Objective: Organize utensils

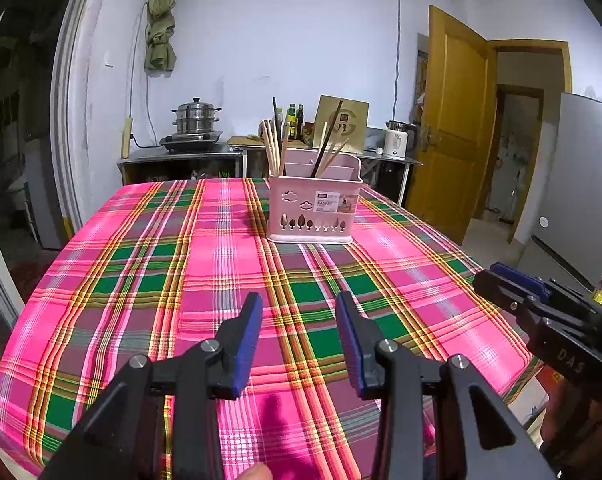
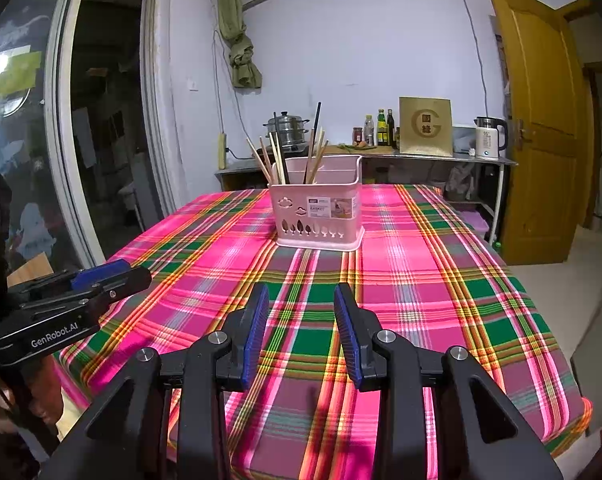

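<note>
- I read "BASKET" on the pink basket [image 2: 318, 210], mid-table [image 2: 441, 288], chopsticks [image 2: 275, 158] standing inside.
- "GenRobot.AI" marks my left tongs [image 1: 297, 308].
- Left tongs and right tongs [image 2: 301, 298]: partly open, empty, above the cloth.

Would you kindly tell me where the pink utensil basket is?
In both wrist views the pink basket stands upright on the plaid tablecloth toward the table's far edge, ahead of both grippers.

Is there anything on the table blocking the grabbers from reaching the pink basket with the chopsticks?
No. Only bare plaid cloth lies between the right gripper and the basket, and likewise ahead of the left gripper. Both are open and empty. The chopsticks already stand in the basket.
</note>
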